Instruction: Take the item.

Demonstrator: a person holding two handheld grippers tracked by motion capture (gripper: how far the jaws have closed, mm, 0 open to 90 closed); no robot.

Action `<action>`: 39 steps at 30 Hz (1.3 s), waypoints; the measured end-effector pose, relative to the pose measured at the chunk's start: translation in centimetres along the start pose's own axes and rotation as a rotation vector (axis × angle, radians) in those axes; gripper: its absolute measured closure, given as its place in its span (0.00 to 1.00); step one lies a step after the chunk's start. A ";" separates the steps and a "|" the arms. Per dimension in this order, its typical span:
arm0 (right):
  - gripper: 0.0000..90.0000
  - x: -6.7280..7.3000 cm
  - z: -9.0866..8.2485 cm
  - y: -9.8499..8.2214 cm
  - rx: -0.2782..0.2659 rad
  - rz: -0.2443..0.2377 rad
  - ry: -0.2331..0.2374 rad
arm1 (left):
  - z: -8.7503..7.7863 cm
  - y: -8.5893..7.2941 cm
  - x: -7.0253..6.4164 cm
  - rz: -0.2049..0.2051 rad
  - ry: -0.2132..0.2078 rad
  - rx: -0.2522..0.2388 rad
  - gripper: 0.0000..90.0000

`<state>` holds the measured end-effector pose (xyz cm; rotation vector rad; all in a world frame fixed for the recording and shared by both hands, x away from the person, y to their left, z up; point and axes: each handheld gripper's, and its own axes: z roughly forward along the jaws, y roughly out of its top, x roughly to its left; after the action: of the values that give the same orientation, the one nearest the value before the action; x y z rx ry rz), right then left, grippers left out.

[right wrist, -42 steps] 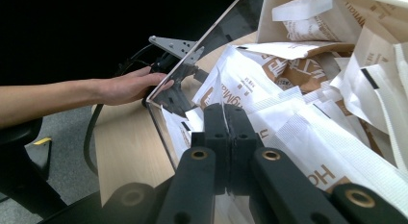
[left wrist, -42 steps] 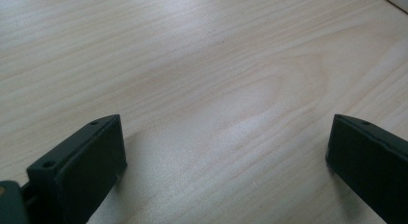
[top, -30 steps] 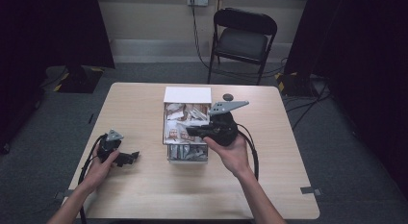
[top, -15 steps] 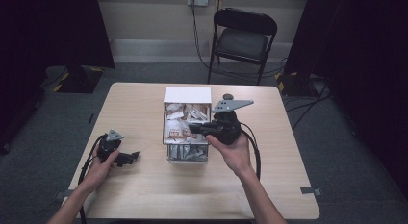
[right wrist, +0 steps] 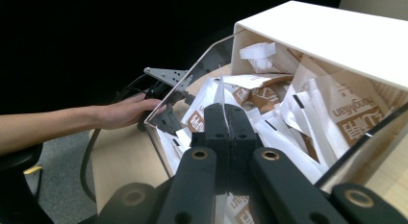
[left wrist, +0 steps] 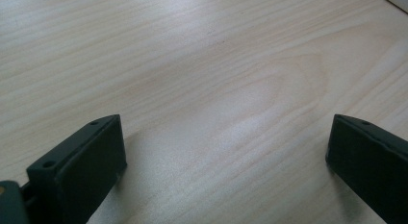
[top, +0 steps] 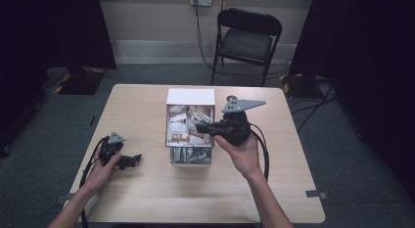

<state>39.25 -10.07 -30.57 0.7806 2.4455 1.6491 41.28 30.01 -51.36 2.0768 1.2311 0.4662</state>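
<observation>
A clear box with a white lid stands mid-table, full of white and brown paper sachets. My right gripper reaches into the box from the right, jaws pressed together. In the right gripper view, the gripper is shut on a thin white sachet that stands up between the jaws, above the other sachets in the box. My left gripper rests on the table at the left, held by a hand. Its jaws stand wide apart over bare wood with nothing between them.
The light wooden table has bare room in front of the box and on both sides of it. A black folding chair stands behind the far edge. Cables trail from both grippers, and the floor around is dark.
My right gripper has shifted slightly to the right, still shut at the box's sachets. The left hand and gripper have stayed put.
</observation>
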 end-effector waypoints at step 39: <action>1.00 0.4 -2.9 0.9 -0.056 -0.024 -0.032 | 0.0 0.0 0.0 0.002 -0.001 0.000 0.00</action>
<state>38.22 -12.05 -28.51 0.7613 2.3676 1.6752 41.27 30.03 -51.35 2.0783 1.2292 0.4658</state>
